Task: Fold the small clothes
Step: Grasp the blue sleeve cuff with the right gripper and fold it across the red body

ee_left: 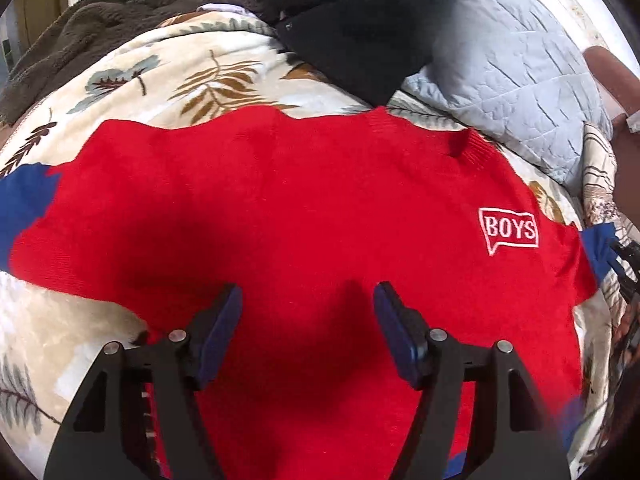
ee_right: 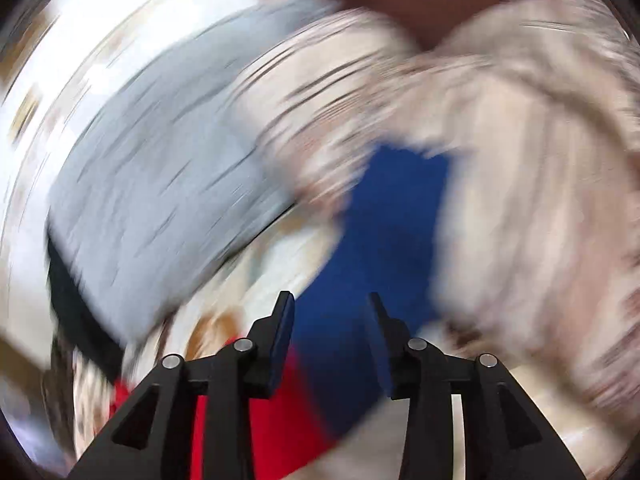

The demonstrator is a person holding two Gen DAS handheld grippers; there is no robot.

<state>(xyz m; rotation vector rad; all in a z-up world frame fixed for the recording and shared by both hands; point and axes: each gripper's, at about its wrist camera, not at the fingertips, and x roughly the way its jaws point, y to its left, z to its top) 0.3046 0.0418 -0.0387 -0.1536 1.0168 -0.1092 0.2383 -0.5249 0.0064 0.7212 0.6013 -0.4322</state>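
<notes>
Sweater (ee_left: 304,208), red with blue sleeves, lies spread flat on the bed cover (ee_left: 208,76), which carries a leaf print. We see its neckline toward the far edge of the cover and a white "BOYS" badge (ee_left: 509,231) on the chest at the right. One blue sleeve (ee_left: 24,200) reaches the left edge of the left wrist view; the other (ee_left: 598,242) shows at the right.

Left gripper (ee_left: 308,300) hangs over the sweater's lower body with its jaws wide apart. We see red fabric below the gap, and the pads press on nothing.

Right gripper (ee_right: 330,308) stands over the blue sleeve (ee_right: 384,216) in the right wrist view, which is heavily blurred. Its jaws stand part open, narrower than the left pair, with nothing clamped between them. Whether the fingertips touch the sleeve we cannot tell.

Beyond the sweater, toward the far edge, lie a black garment (ee_left: 360,40), a brown fleece (ee_left: 100,20) at the left and a pale blue quilted pad (ee_left: 516,76) at the right.
</notes>
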